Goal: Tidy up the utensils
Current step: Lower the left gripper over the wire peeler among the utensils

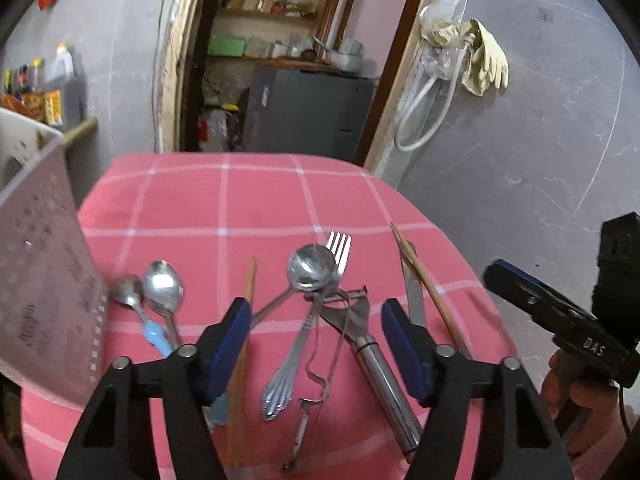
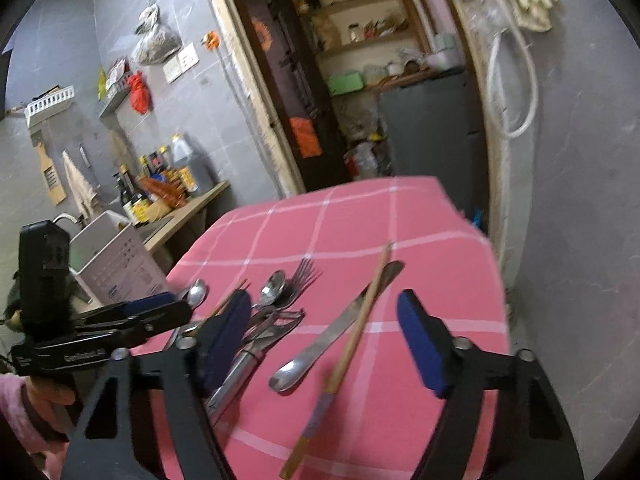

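Two grippers open, nothing held, utensils loose on pink cloth [image 1: 200, 200].
L gripper [image 1: 316, 348] jaws spread over fork [image 1: 304, 336] + peeler [image 1: 372, 344] pile; R gripper [image 2: 324, 340] released above knife [image 2: 340, 328] w/ chopstick [image 2: 348, 344] crossing it. Prob. best lift chopstick first, pinch mid-shaft, then far spoons [image 1: 160, 288]; white basket [image 1: 44, 272] at left edge.
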The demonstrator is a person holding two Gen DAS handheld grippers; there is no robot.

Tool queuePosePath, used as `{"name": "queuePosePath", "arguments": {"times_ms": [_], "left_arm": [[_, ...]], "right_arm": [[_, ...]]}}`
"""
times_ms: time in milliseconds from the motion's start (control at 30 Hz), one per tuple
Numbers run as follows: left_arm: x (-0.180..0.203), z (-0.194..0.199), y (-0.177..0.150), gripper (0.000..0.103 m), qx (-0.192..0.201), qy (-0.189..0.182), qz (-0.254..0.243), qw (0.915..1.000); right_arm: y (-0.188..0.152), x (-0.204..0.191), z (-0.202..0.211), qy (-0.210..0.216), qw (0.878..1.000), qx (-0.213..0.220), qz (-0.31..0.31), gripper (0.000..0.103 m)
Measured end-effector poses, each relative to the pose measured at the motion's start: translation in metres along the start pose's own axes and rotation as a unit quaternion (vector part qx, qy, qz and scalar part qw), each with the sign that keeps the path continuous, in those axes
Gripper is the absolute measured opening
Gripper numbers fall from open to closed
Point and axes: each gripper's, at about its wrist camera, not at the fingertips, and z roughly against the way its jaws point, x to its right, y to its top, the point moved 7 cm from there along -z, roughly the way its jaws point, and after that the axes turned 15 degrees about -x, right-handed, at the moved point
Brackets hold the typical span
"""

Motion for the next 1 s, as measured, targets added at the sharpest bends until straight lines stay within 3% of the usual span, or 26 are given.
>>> {"name": "queuePosePath", "arguments": {"times_ms": [200,333,500,700,900,1000], "left_arm": [[0.000,-0.025,0.000,0.043,-0.041,-0.034,0.009,0.9986],[0.001,-0.039,0.001,0.035,-0.069,-0.052,0.007,0.9962],[0.005,-0.052,-0.004,0.032,-0.106,-0.050,-0.011,0.9931],[0.009,-0.059,-0.005,0.025,-0.123,-0.043,-0.021,0.9913],[0.011,-0.064,0.005,0.019,-0.134,-0.040,-0.022,0.9899],[0.011,-0.067,0.008,0.019,-0.137,-0.042,-0.018,0.9895]], "right_arm": [[-0.008,-0.006,-0.033,0.022,0.998,-0.062,0.007,0.040],[-0.012,-0.001,-0.053,0.023,0.994,-0.107,-0.011,0.038],[-0.016,0.011,-0.075,0.001,0.984,-0.173,-0.045,0.038],[-0.006,0.012,-0.086,0.023,0.982,-0.173,-0.071,0.037],[0.007,0.032,-0.094,0.052,0.978,-0.146,-0.138,0.037],[0.011,0.041,-0.100,0.033,0.976,-0.143,-0.160,0.033]]}}
